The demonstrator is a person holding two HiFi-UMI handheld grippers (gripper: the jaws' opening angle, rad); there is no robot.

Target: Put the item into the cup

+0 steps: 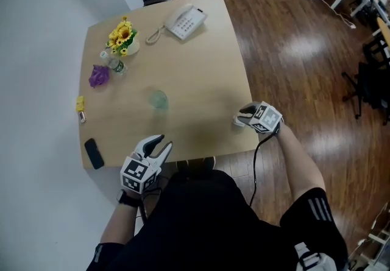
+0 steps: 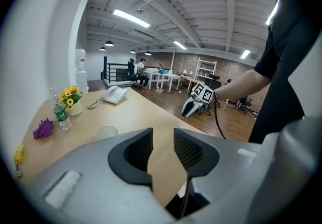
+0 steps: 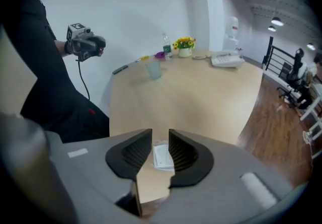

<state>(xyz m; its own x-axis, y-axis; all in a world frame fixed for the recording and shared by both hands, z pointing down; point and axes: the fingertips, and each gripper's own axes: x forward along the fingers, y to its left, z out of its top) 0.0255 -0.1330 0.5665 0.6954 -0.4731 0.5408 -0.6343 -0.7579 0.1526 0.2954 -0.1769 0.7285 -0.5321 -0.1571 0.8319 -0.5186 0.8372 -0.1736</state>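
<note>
White flat paper packet (image 3: 162,156) lies at the light wooden table's (image 1: 201,69) near edge, not lifted. Your right gripper (image 3: 160,138) is part-open with the packet between its jaws, pads off it. Left gripper (image 2: 162,140) is open and empty. Clear glass cup (image 1: 158,100) is mid-table, well apart. Grasp, carry and drop all remain.

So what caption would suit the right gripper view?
Right tool, jaws open, over a small white packet near the table edge; cup beyond.

The right tool (image 3: 160,136) is hiding one edge of the white packet (image 3: 161,156) lying between its jaws, and the packet's print is showing too blurred and small to read.
</note>
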